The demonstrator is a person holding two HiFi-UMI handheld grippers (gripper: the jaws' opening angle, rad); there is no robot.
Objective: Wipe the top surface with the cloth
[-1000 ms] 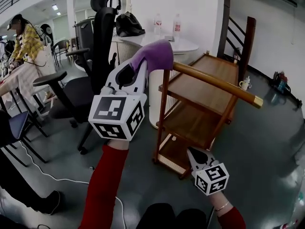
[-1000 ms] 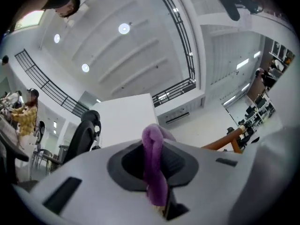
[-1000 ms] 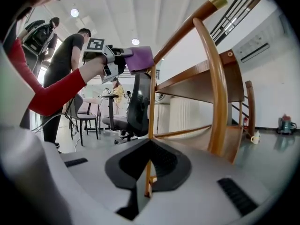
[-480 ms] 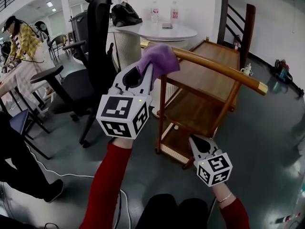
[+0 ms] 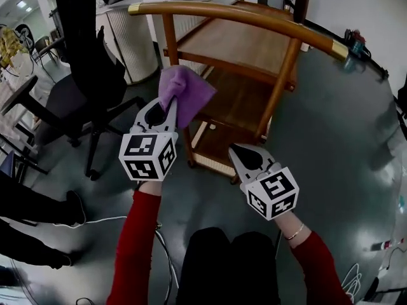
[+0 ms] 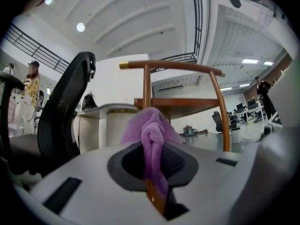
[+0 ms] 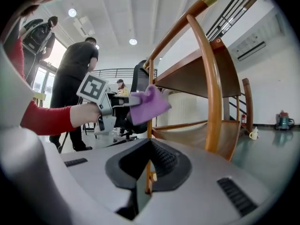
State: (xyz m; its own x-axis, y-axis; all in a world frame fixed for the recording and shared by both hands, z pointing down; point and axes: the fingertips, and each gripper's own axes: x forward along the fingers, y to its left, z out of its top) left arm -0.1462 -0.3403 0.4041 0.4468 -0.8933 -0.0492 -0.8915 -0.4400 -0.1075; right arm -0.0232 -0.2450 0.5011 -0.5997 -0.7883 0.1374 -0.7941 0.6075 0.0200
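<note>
The left gripper (image 5: pixel 166 110) is clenched on the purple cloth (image 5: pixel 184 94). In its own view a fold of cloth (image 6: pixel 151 135) runs down between the closed jaws and bunches out beyond the tips. The right gripper (image 5: pixel 240 154) is closed on nothing, its jaws together in its own view (only a thin slit between them).

Both red-sleeved forearms reach forward. The left is raised before the wooden cart (image 5: pixel 280 81), and the right sits lower, near the bottom shelf.

The cloth hangs in front of the cart's near corner post, below the top surface (image 5: pixel 245 40) – whether it touches the post I cannot tell. The right gripper view alone shows it from the side, the cloth (image 7: pixel 150 104) by the post under the top shelf, with standing people (image 7: pixel 75 78) behind.
</note>
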